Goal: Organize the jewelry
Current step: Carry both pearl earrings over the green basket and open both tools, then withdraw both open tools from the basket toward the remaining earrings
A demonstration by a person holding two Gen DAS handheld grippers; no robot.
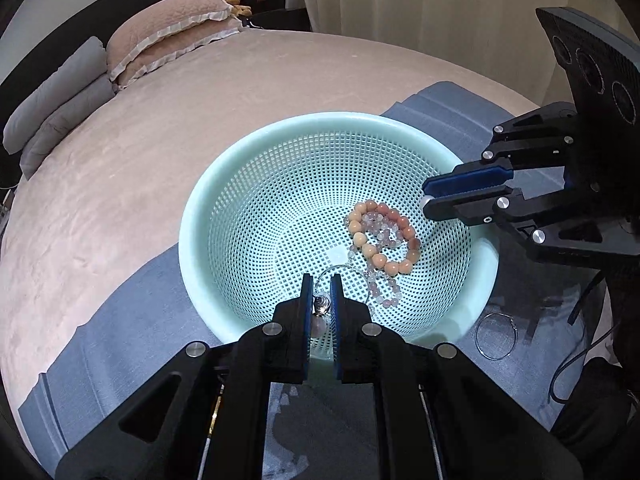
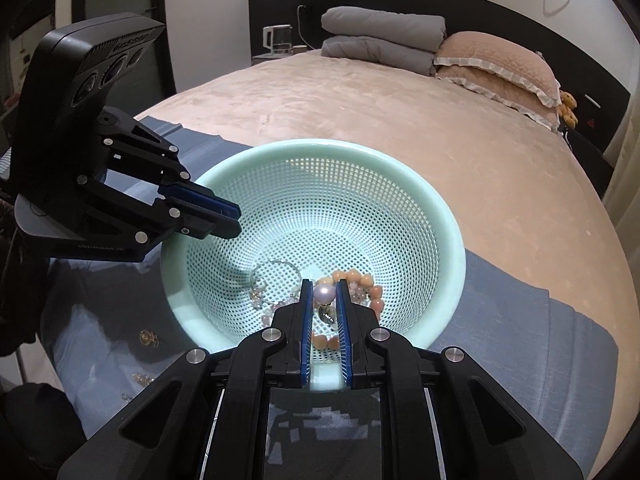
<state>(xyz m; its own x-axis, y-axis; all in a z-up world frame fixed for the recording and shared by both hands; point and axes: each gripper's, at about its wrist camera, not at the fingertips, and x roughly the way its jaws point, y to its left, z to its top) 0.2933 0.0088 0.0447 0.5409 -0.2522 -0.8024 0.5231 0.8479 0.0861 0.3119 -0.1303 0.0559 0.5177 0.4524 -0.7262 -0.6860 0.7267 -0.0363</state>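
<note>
Pearl (image 2: 324, 294) pinched between right gripper (image 2: 324, 300) fingers, over mint basket (image 2: 448, 216). Left gripper (image 1: 321, 300) is narrowly parted around a small charm (image 1: 320, 304); grip uncertain. Judgement: release low, beside bead bracelet (image 1: 384, 236).

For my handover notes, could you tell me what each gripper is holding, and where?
The right gripper pinches a pearl at its fingertips. The left gripper clamps a small metal piece; which part cannot be told.
</note>
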